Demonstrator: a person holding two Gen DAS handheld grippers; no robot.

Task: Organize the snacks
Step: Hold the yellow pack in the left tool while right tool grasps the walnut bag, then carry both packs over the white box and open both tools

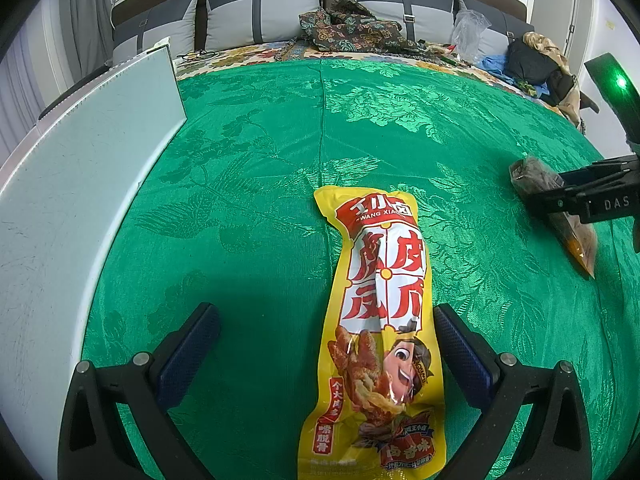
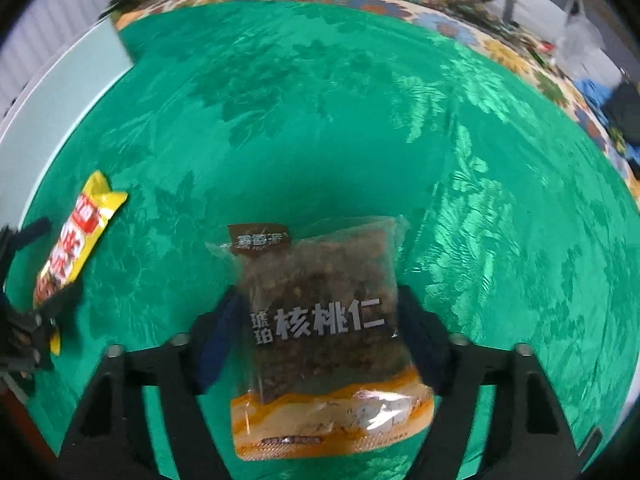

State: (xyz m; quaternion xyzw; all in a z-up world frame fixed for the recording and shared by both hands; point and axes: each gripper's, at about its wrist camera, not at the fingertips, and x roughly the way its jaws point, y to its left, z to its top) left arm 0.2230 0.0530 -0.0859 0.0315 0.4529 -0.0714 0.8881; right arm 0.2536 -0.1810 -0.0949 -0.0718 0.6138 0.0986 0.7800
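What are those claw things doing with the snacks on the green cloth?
A person is sorting snacks with a claw in each hand. The right claw straddles a clear packet of brown walnut snacks, its fingers at both sides; a firm squeeze isn't clear. The left claw hangs open over a long yellow snack packet lying flat on the green cloth, not gripping it. A pale board lies on the left.

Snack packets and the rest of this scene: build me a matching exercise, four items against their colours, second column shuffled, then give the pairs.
Items:
1. chicken feet packet
2. walnut packet
3. cloth
4. board

Colours:
A. green with a leaf pattern
B. pale grey-white
C. yellow with red characters
D. clear over brown, with an orange bottom

Pairs: 1-C, 2-D, 3-A, 4-B
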